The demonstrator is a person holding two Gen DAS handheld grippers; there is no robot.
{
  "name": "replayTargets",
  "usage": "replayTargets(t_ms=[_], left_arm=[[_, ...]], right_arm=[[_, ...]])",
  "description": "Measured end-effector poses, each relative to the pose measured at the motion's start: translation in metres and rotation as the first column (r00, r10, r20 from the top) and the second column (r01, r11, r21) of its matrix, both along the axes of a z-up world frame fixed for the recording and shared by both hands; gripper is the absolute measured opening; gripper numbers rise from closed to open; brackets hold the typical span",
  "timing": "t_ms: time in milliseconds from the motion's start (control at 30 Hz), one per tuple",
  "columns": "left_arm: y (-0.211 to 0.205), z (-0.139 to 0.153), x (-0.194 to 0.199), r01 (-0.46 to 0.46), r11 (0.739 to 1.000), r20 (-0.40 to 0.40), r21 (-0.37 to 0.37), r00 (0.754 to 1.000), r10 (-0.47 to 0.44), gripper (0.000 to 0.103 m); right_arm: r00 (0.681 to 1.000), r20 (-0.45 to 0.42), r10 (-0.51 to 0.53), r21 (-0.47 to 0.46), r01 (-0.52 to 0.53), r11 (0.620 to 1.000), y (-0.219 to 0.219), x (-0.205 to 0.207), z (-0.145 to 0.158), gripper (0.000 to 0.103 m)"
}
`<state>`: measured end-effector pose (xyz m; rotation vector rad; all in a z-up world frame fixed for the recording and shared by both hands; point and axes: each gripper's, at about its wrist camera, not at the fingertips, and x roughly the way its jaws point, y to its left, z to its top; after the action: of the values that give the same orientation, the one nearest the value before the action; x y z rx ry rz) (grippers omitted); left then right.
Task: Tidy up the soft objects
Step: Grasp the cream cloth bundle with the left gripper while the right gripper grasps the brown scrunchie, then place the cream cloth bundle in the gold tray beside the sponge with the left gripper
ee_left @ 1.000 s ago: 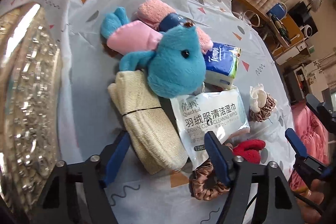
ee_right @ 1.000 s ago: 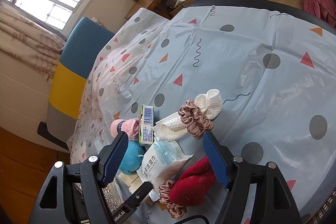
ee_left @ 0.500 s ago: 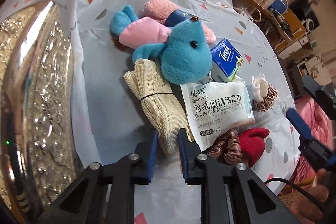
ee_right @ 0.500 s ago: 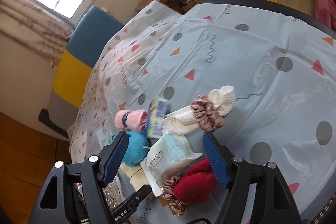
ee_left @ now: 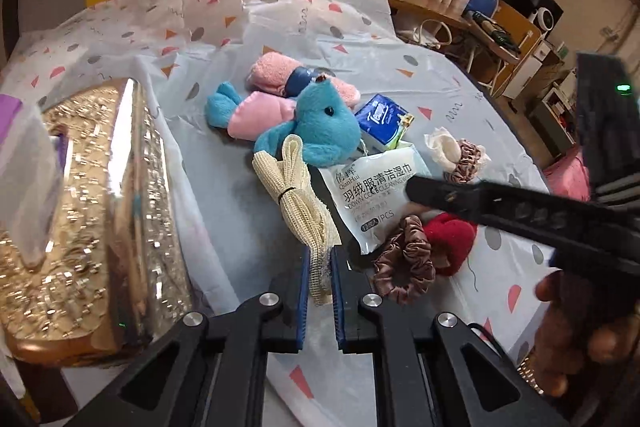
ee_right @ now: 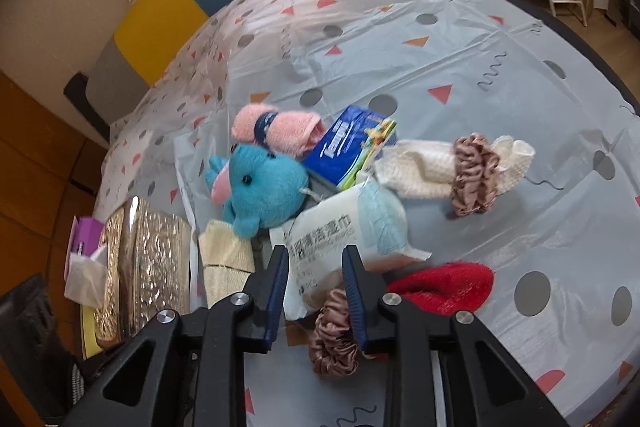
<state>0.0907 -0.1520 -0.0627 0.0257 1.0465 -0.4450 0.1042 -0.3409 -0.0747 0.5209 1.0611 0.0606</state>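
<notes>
My left gripper is shut on the near end of a cream mesh cloth roll, which also shows in the right wrist view. My right gripper has its jaws narrowed around the near edge of a white wet-wipes pack; the same pack lies beside the roll in the left wrist view. A blue and pink plush toy, a rolled pink towel, a blue tissue pack, a brown scrunchie and a red fuzzy piece lie around them.
A gold embossed box stands on the left with a purple tissue box behind it. A white cloth with a brown scrunchie lies to the right. A patterned plastic tablecloth covers the round table; a chair stands behind.
My left gripper closed on the cream mesh roll and pulled it back toward me. My right gripper came down to the wet-wipes pack and its jaws narrowed around it.
</notes>
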Motion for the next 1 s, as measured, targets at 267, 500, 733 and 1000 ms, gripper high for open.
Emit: replayTargets(t_ms=[267, 500, 733, 1000], left_arm=[[0.023, 0.033, -0.02, 0.03, 0.998, 0.099, -0.046, 0.995, -0.025, 0.01], [0.04, 0.063, -0.028, 0.045, 0.993, 0.167, -0.111, 0.986, -0.026, 0.01], [0.096, 0.096, -0.027, -0.036, 0.978, 0.211, -0.206, 0.974, 0.08, 0.01], [0.224, 0.112, -0.031, -0.27, 0.927, 0.231, -0.262, 0.914, 0.332, 0.01]], right_arm=[[0.991, -0.104, 0.083, -0.094, -0.093, 0.991, 0.023, -0.001, -0.015, 0.032], [0.97, -0.2, 0.139, -0.196, -0.179, 0.964, 0.042, 0.002, -0.031, 0.033], [0.947, -0.264, 0.184, -0.296, -0.261, 0.919, 0.062, -0.001, -0.044, 0.033], [0.941, -0.27, 0.203, -0.339, -0.29, 0.895, 0.07, -0.006, -0.046, 0.033]])
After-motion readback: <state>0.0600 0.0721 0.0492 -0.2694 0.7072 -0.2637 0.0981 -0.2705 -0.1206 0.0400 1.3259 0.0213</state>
